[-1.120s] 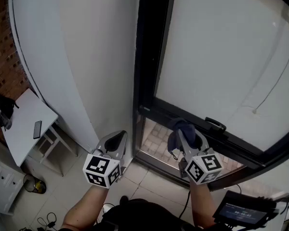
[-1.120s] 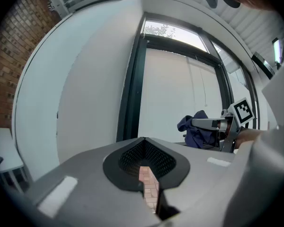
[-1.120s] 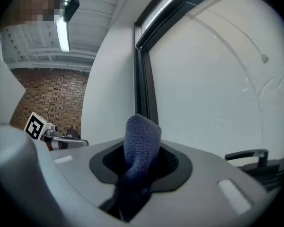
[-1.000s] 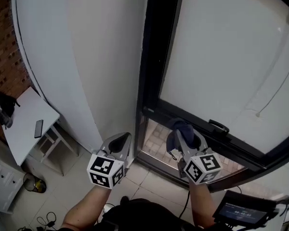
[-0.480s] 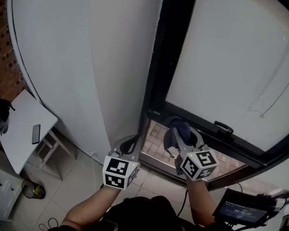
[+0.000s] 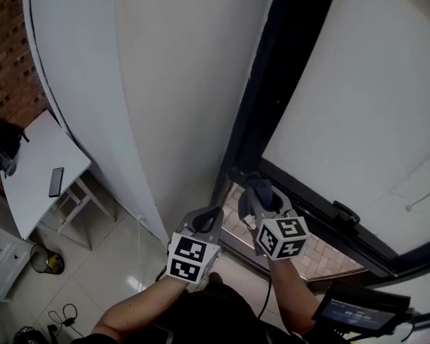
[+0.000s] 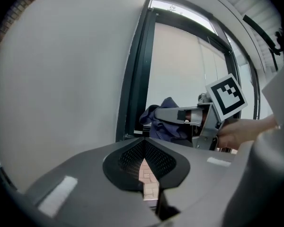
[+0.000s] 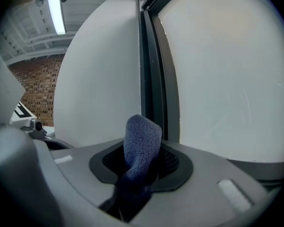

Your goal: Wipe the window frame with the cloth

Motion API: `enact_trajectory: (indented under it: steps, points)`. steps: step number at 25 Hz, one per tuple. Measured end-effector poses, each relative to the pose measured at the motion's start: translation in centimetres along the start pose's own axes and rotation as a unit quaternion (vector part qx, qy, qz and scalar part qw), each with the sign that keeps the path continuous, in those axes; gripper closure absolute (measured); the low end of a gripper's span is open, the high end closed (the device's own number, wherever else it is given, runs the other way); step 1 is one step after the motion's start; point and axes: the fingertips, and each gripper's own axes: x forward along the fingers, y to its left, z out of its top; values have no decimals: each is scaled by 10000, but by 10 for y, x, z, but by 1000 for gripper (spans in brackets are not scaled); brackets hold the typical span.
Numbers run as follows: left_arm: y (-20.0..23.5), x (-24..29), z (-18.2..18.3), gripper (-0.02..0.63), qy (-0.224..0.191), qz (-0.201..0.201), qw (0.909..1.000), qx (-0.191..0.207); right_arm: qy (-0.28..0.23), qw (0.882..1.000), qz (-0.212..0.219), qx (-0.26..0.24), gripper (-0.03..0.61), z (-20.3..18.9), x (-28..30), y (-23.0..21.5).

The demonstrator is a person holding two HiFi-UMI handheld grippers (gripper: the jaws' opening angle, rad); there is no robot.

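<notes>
The right gripper (image 6: 262, 194) clenched its fingers on the blue cloth (image 8: 141, 138) near the black window frame (image 6: 272, 99), while the left gripper (image 6: 208, 218) had its fingers pressed together, empty.

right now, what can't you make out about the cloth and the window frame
Whether the blue knitted cloth touches the black window frame: head view, the right tool covers the contact; right gripper view, the cloth blocks it.
Dirt on the frame: too dark, too small.
Text on the dark screen, head view: too small.
</notes>
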Motion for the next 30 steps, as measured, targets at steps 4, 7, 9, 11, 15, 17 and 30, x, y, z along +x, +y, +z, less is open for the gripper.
enact_trajectory:
  steps: [4, 7, 9, 11, 15, 17, 30]
  points:
    - [-3, 19, -5, 620, 115, 25, 9999, 52, 183, 9997, 105, -150, 448, -13, 30, -8]
    - [1, 31, -10, 620, 237, 135, 9996, 55, 302, 9992, 137, -212, 448, -26, 47, -13]
    - [6, 36, -15, 620, 340, 233, 9991, 19, 380, 9989, 127, -250, 448, -33, 54, -16]
    - [9, 38, -17, 620, 371, 250, 9990, -23, 433, 9987, 121, -253, 448, -38, 57, -18]
    - [13, 43, -16, 620, 361, 254, 9990, 5, 426, 9986, 109, -308, 448, -36, 61, -20]
    - [14, 44, -13, 620, 394, 308, 9987, 30, 393, 9987, 74, -325, 448, -31, 60, -21]
    - [2, 36, 49, 620, -77, 62, 9999, 97, -204, 9986, 102, -474, 448, 55, 35, -16]
